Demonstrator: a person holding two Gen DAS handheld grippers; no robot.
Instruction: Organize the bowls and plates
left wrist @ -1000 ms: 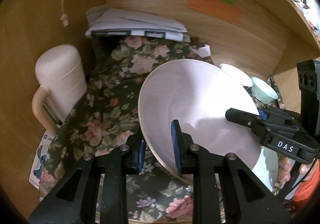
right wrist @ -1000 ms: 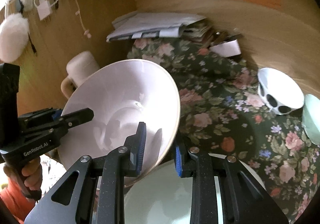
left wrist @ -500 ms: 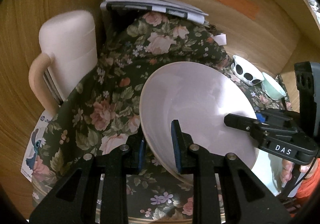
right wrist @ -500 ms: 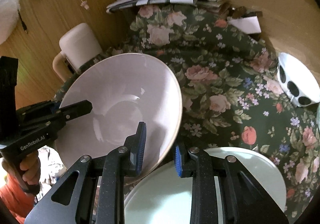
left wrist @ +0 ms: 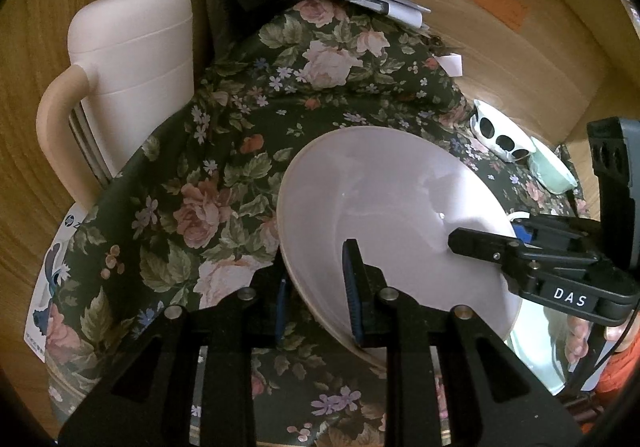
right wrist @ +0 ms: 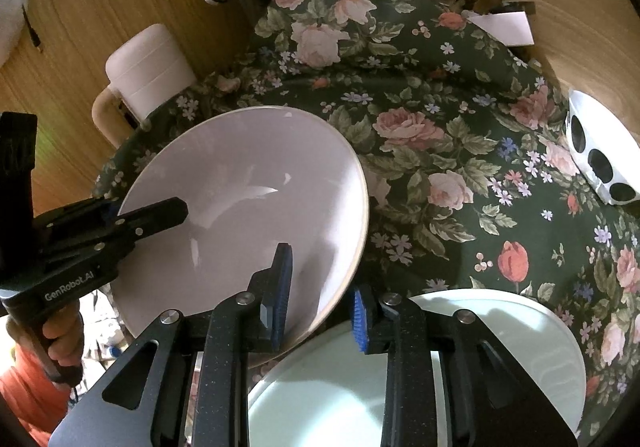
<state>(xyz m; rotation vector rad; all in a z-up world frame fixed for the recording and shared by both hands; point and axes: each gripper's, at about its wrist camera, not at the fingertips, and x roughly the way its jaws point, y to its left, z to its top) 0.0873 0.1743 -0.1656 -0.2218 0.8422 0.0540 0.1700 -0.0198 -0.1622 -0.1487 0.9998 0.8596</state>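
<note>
I am gripping the large pale pink ceramic bowl by opposite sides of its rim: the left gripper is clamped on the near-left edge, and the right gripper, whose jaws have just been opening slightly, is straddling the near-right edge with the rim between its blue pads. The bowl is tilting just ahead of both grippers, above the dark floral tablecloth. Directly below the right gripper is lying the pale green round plate; far ahead to its right are waiting the white bowl with black spots and the small mint-green bowl. I am judging the sorting as barely begun: nothing is stacked yet.
</note>
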